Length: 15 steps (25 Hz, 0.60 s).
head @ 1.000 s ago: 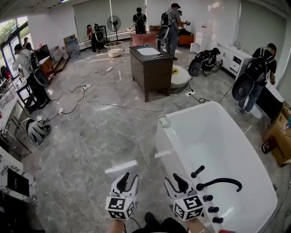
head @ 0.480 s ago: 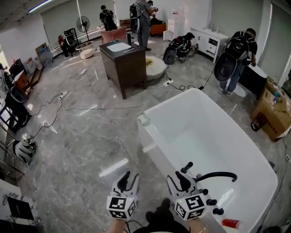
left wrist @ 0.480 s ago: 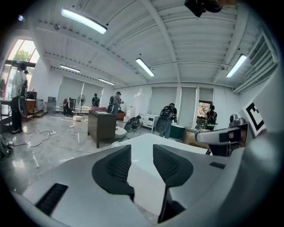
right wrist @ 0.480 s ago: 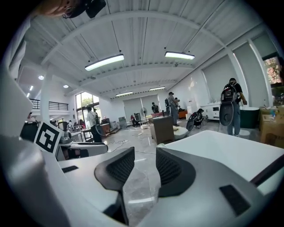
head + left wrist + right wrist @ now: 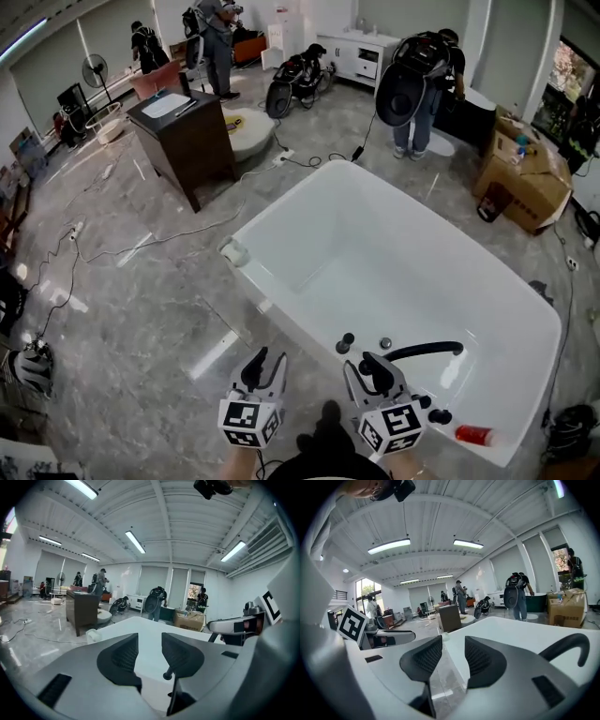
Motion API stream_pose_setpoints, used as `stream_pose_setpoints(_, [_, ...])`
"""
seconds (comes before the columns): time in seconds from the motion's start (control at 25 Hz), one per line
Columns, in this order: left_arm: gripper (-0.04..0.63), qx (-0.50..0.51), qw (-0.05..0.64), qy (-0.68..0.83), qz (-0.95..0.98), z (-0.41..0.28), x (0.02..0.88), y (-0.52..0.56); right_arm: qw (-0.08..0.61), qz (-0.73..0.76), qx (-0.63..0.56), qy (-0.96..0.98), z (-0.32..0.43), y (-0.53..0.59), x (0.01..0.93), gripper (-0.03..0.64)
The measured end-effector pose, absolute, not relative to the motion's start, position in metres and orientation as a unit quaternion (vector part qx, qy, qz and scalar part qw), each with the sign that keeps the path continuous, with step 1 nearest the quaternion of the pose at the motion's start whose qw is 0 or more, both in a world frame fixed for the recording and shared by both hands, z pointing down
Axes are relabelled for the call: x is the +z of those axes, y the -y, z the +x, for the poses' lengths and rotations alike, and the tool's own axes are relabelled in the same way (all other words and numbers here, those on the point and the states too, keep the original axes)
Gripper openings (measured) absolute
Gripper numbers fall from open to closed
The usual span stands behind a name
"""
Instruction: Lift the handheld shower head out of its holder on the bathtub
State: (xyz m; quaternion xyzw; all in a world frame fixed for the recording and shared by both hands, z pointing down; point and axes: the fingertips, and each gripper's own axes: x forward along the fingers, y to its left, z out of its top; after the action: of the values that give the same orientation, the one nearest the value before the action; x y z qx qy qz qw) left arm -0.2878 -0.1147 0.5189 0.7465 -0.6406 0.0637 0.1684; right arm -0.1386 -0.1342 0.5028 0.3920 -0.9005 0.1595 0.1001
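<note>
The white bathtub fills the middle of the head view. At its near end stand a curved black faucet spout, black knobs and the short black handheld shower head, upright in its holder. My left gripper hovers over the floor just left of the tub, open and empty. My right gripper is over the near rim just short of the fittings, also open and empty. In the left gripper view the shower head shows beyond the gap of the left gripper. In the right gripper view the spout curves to the right of the right gripper.
A red bottle lies on the tub's near right rim. A dark wooden cabinet stands beyond the tub, cardboard boxes at the right. Cables run over the grey floor. Several people stand at the back.
The head view has swung to the right, so the tub now sits in the middle. Both grippers have moved with it towards the tub's near end, still open.
</note>
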Motion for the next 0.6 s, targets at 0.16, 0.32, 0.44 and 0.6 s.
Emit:
stream_pose_setpoints(0.16, [0.16,0.076,0.179,0.606,0.771,-0.252,0.538,0.149,0.106,0.421,0.162,0.886,-0.111,0.154,0.519,0.138])
stream_pose_setpoints(0.32, [0.16,0.085,0.186,0.577,0.791,-0.219,0.552,0.176,0.11,0.437,0.166,0.877,-0.09,0.172,0.53,0.138])
stream_pose_setpoints(0.44, [0.16,0.09,0.189,0.558,0.803,-0.202,0.56,0.191,0.113,0.446,0.171,0.871,-0.081,0.182,0.538,0.138])
stream_pose_setpoints(0.6, [0.16,0.097,0.194,0.543,0.811,-0.185,0.568,0.204,0.116,0.449,0.174,0.869,-0.074,0.191,0.542,0.138])
